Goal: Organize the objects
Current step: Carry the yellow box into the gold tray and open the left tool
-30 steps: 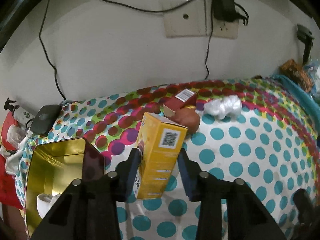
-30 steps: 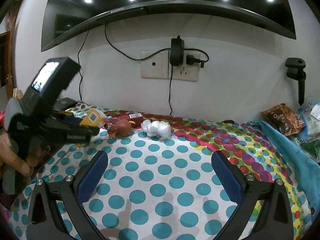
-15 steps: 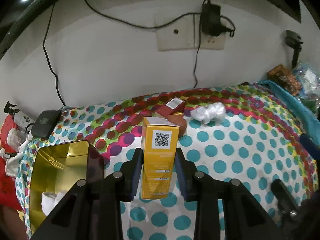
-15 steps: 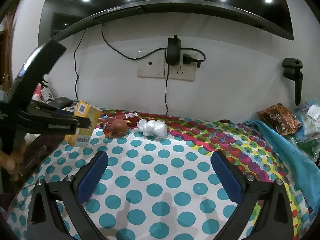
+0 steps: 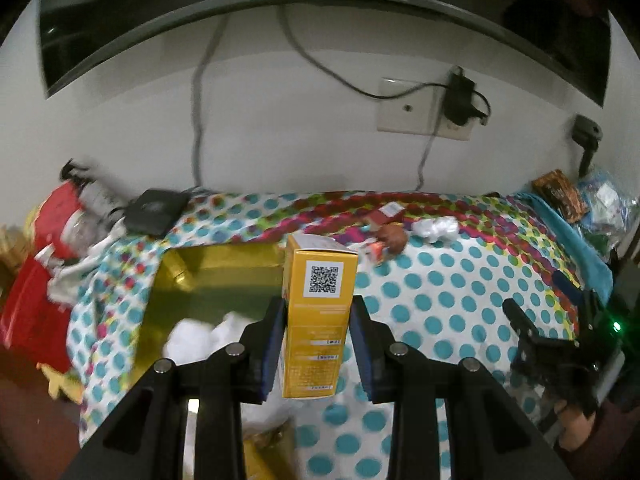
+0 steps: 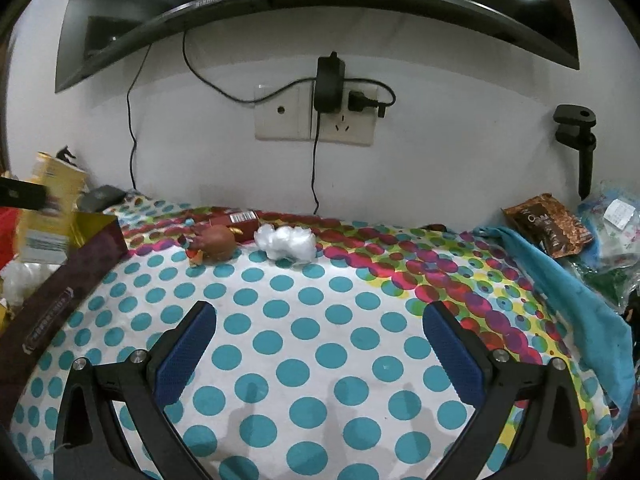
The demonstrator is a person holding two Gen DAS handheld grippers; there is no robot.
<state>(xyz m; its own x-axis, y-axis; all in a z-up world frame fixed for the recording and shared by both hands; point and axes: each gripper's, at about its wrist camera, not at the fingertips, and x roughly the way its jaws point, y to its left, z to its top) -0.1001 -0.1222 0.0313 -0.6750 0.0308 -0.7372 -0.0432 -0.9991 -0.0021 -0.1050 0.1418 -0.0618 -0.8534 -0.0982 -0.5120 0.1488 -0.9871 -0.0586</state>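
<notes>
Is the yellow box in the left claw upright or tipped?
Upright: the yellow cardboard box with the QR code stands vertical, top flap up, clamped between the left claw pads above the gold tin.

Yellow box (image 5: 318, 312) upright between left gripper (image 5: 318, 348) fingers (image 5: 272, 344), above gold tin (image 5: 208, 284).

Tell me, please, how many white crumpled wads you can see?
2: one wad on the dotted cloth beside the brown toy, another wad inside the gold tin; more may be hidden.

one yellow box (image 5: 318, 312), one gold tin (image 5: 224, 280), one brown toy (image 6: 216, 242)
</notes>
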